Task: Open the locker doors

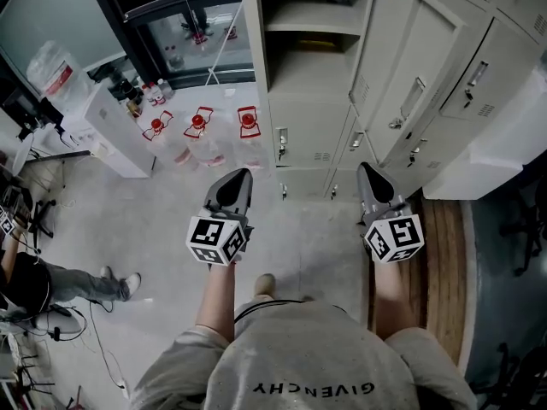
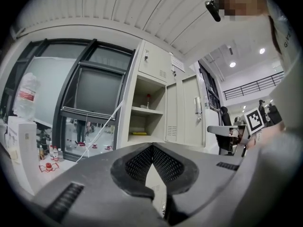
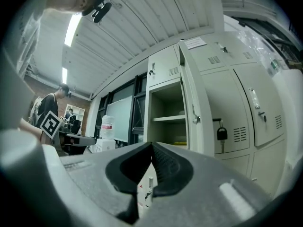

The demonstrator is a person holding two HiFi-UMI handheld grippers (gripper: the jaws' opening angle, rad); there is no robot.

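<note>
This looks like the locker corner of a lab or workshop hall. A bank of beige metal lockers (image 1: pixel 410 84) lines the wall. One compartment (image 1: pixel 308 32) stands open with a shelf inside, and a padlock (image 3: pixel 221 133) hangs on another door. Clear water jugs (image 1: pixel 201 139) with red handles stand on the grey concrete floor (image 1: pixel 145 220) below dark-framed glass panels (image 1: pixel 184 24). Overhead is a ribbed metal ceiling (image 3: pixel 142 37) with strip lights (image 3: pixel 72 25). A person (image 1: pixel 68 282) sits off to one side.

lockers (image 1: pixel 410 75) cropped top, seated person (image 1: pixel 60 282) cropped left
</note>
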